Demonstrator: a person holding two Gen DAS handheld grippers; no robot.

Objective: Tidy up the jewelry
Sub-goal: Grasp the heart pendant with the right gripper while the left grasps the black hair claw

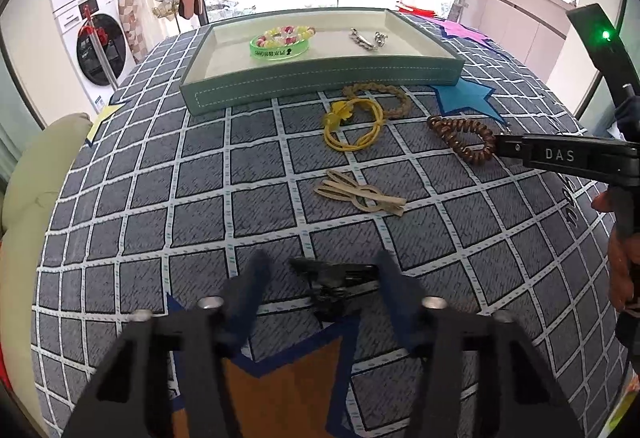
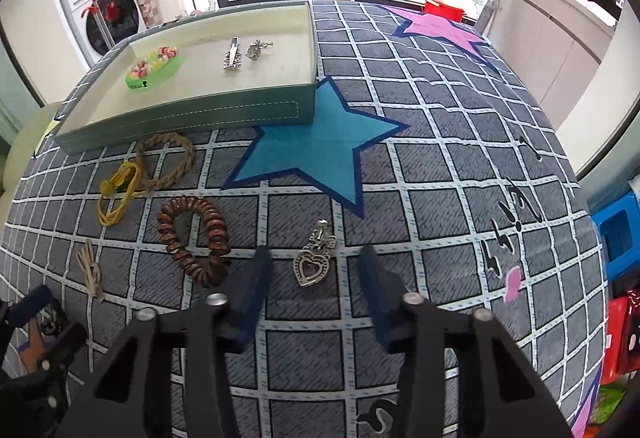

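On the desk with its grid-patterned cloth, the right gripper hangs with its fingers spread apart, and a silver heart pendant lies on the cloth between the fingertips, touching neither. The left gripper is likewise spread wide, with a dark hair clip lying between its fingertips. A brown spiral hair tie lies just left of the right gripper. Farther back, the green tray holds a beaded bracelet and silver pieces.
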